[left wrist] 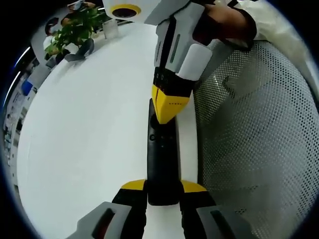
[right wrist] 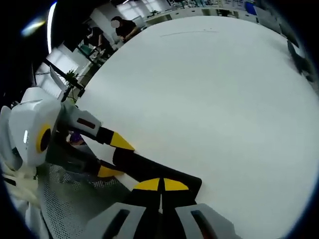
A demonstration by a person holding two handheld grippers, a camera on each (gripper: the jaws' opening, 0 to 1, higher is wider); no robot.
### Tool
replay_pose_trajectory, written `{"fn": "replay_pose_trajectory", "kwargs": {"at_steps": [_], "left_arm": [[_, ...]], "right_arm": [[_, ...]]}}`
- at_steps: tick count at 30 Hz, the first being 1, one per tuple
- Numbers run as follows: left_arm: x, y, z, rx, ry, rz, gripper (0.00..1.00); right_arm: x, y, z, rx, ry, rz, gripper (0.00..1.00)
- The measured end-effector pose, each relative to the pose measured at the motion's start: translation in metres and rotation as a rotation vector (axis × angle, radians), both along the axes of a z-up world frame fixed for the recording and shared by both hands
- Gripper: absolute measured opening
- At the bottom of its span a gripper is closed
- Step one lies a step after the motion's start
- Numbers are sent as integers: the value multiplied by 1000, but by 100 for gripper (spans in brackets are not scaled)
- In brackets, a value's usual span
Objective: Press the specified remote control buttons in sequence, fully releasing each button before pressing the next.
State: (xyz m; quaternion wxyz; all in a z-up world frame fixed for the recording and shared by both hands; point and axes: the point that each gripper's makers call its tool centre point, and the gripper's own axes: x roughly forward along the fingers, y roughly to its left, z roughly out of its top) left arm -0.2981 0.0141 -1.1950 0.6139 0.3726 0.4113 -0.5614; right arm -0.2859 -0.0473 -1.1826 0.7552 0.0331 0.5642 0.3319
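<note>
Left gripper (left wrist: 162, 191) is seen clamped on the near end of the black remote (left wrist: 161, 164), a yellow-tipped jaw at either side. Right gripper (right wrist: 160, 185) has its jaws closed tip to tip, and these appear to be pressed onto the remote's face. The remote is held at the edge of the white table (left wrist: 89, 134), beside a mesh chair (left wrist: 254, 139).

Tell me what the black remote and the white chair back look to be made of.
Slim black remote control: probably hard plastic, matt with faint sheen and moulded buttons. White perforated chair back: mesh or perforated plastic, judging by the even holes; which one is unclear.
</note>
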Motion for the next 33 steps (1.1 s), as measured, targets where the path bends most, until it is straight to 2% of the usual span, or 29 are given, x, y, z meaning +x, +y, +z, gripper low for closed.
{"fn": "replay_pose_trajectory", "kwargs": {"at_steps": [5, 17, 19, 23, 27, 30, 33], "left_arm": [[0, 0, 0, 0, 1, -4, 23], [-2, 0, 0, 36, -8, -38, 23], [-1, 0, 0, 34, -8, -39, 22], [-2, 0, 0, 28, -2, -38, 22], [-2, 0, 0, 38, -3, -43, 23], [-1, 0, 0, 27, 6, -37, 23], [-1, 0, 1, 10, 9, -29, 23]], "right_arm": [[-1, 2, 0, -36, -37, 35, 0], [0, 2, 0, -35, -22, 36, 0], [3, 4, 1, -22, -13, 17, 0], [11, 12, 9, 31, -39, -3, 0], [8, 26, 11, 113, 21, -17, 0], [9, 29, 9, 74, -13, 15, 0], [7, 32, 5, 73, 11, 18, 0]]}}
